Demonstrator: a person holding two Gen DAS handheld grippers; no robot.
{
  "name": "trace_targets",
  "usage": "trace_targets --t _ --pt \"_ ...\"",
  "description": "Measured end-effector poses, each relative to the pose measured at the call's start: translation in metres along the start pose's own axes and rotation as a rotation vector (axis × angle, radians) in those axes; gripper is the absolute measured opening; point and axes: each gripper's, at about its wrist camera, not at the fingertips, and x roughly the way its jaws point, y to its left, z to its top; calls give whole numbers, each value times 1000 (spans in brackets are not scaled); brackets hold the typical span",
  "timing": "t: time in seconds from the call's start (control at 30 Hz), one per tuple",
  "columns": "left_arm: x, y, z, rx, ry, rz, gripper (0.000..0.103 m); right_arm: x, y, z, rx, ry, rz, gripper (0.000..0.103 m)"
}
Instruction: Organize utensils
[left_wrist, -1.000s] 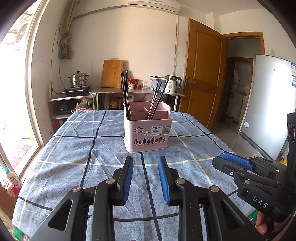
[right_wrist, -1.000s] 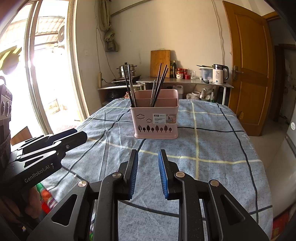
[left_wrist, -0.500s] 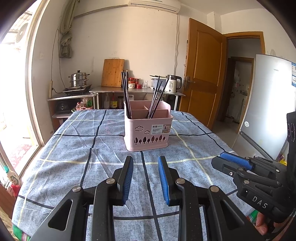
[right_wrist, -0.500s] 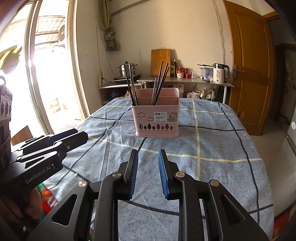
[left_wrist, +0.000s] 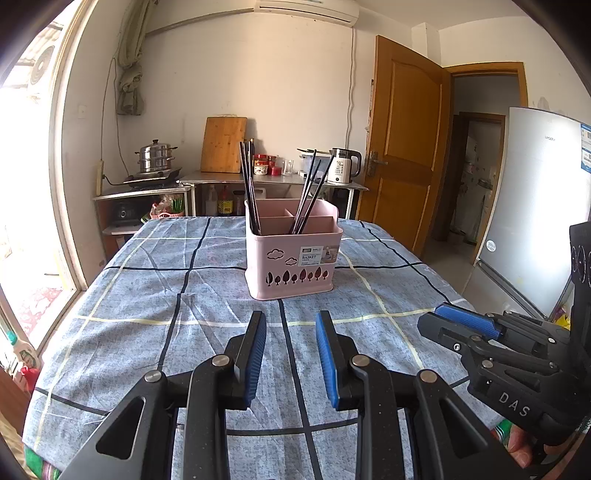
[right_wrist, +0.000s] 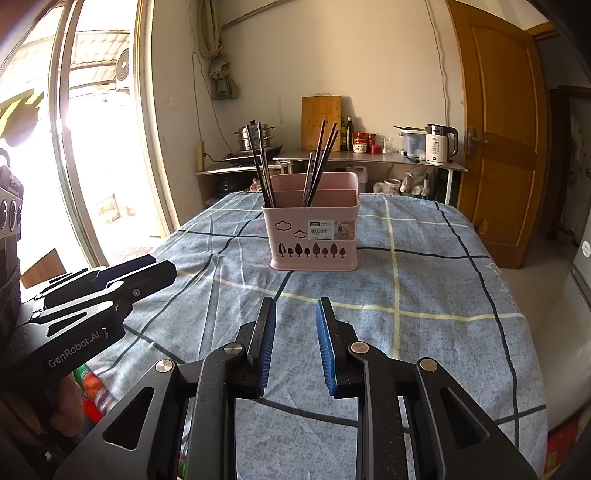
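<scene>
Chopsticks stand upright in pink basket; both tools open, empty.

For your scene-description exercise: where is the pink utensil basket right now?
In both wrist views the pink utensil basket stands upright mid-table on the blue checked tablecloth, ahead of both open hand-held grippers, holding dark chopsticks.

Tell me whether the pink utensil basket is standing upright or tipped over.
Upright. The pink basket sits flat on the checked tablecloth, its open top facing up, with dark chopsticks standing in its compartments.
</scene>
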Motion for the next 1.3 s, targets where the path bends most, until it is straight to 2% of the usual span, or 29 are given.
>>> trace_targets --t 0.7,1.3 --pt "3 3 -5 -14 23 8 27 0 1 -1 -1 5 -2 23" --pt "0 0 -8 -7 12 -3 27 1 0 -2 -2 9 -6 23"
